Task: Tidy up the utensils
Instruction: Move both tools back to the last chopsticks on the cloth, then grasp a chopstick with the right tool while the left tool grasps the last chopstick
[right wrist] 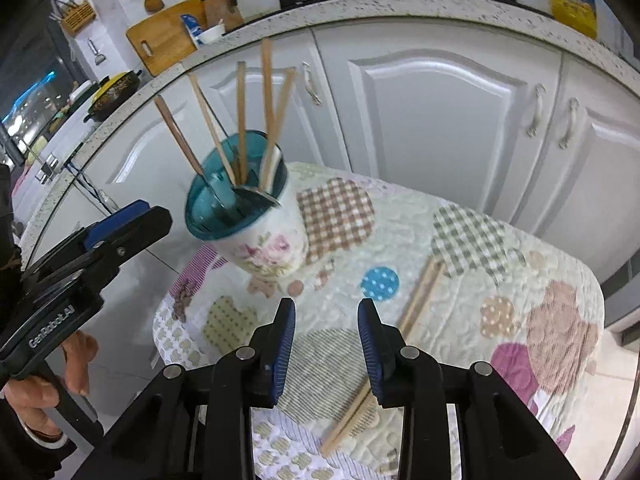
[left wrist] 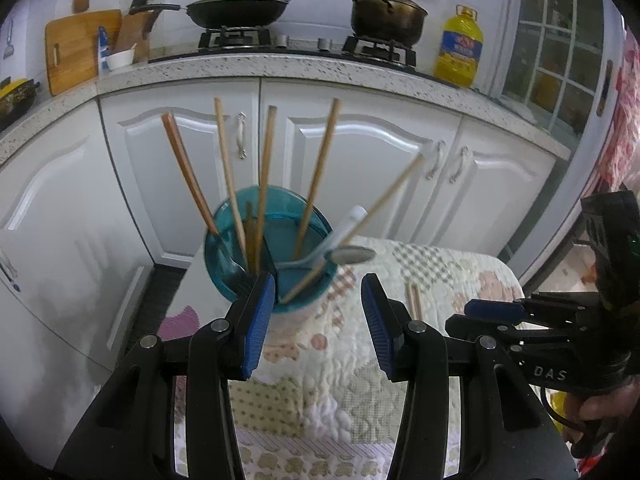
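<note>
A floral utensil holder with a teal rim [left wrist: 224, 236] [right wrist: 264, 240] stands on the quilted table. It holds several wooden chopsticks [left wrist: 266, 176] [right wrist: 266, 92], a fork and a spoon [left wrist: 352, 255]. A pair of chopsticks [right wrist: 420, 300] lies on the quilt right of the holder; its tips show in the left wrist view [left wrist: 414, 300]. My left gripper [left wrist: 318, 322] is open and empty, just in front of the holder. My right gripper [right wrist: 326, 340] is open and empty, above the quilt beside the lying chopsticks.
The small table wears a patchwork quilt [right wrist: 500, 280]. White kitchen cabinets [left wrist: 360, 152] stand behind it. The counter carries a wok [left wrist: 236, 8], a pot [left wrist: 386, 16], an oil bottle [left wrist: 458, 48] and a cutting board [left wrist: 78, 48].
</note>
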`<state>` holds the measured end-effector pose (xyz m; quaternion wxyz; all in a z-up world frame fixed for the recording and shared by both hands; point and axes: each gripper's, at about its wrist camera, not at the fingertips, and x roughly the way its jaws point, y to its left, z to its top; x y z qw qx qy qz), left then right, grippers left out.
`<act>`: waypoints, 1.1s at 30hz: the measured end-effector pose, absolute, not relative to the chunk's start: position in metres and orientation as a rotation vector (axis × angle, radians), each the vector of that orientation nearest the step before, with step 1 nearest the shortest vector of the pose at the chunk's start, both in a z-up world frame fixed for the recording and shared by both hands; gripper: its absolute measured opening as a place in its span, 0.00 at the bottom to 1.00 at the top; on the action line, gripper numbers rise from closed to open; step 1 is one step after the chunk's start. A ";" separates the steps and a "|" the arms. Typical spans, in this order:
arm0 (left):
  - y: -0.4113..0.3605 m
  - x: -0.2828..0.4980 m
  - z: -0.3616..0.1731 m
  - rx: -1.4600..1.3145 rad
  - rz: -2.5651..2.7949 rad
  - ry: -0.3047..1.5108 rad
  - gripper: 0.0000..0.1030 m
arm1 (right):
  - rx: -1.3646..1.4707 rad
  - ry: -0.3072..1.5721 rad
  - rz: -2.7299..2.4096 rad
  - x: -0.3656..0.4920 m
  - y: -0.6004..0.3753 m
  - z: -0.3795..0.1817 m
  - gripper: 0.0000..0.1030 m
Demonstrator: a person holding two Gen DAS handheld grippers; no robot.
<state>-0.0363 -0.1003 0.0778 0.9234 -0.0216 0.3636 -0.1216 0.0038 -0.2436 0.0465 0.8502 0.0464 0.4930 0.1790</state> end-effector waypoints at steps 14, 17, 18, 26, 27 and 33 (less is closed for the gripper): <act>-0.119 -0.048 0.018 -0.055 -0.295 0.886 0.43 | 0.248 1.190 0.205 0.009 -0.293 -0.040 0.30; -0.123 -0.048 0.009 -0.045 -0.301 0.905 0.43 | 0.263 1.197 0.182 0.018 -0.292 -0.050 0.27; -0.124 -0.048 0.005 -0.043 -0.302 0.914 0.43 | 0.271 1.201 0.170 0.022 -0.292 -0.053 0.26; -0.127 -0.042 -0.008 -0.048 -0.297 0.949 0.43 | 0.275 1.225 0.115 0.043 -0.289 -0.070 0.14; -0.128 -0.041 -0.009 -0.050 -0.296 0.952 0.43 | 0.277 1.228 0.112 0.045 -0.290 -0.071 0.14; -0.140 -0.038 -0.015 -0.041 -0.316 0.971 0.43 | 0.253 1.231 0.127 0.048 -0.292 -0.073 0.07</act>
